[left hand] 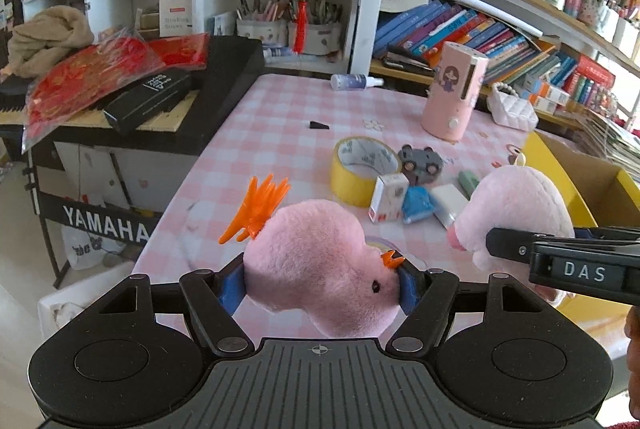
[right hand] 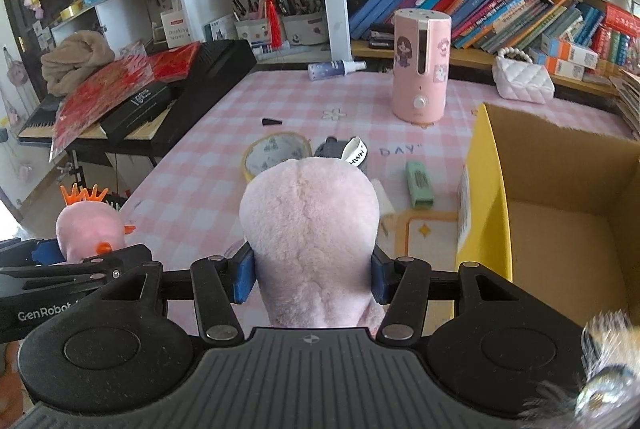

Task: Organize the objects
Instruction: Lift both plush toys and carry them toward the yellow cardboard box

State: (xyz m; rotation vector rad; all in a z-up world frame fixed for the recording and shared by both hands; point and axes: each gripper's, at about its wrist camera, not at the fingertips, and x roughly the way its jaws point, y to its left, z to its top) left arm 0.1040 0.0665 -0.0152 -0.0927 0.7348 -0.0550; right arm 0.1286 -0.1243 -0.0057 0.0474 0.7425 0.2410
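Carrying two soft toys toward the cardboard box, the landmark for all below.

Farthest left of the box: left gripper clamping a pink plush chick between blue pads, fur bulging around them, stiff orange plastic crest sticking up. Probably best keeping the squeeze steady, since plush compresses and can slip out.

Nearer the box: right gripper pinching a paler pink plush, rounded, seamed down the middle, white label at its top. Likely wise bringing this one over the yellow wall first, clearing the rim before letting go.

Lying beyond both toys, left of the box on the pink checked surface: glossy yellow tape roll, hard grey toy car, small cartons, green eraser-like block.

Box interior showing plain brown, matte and bare.
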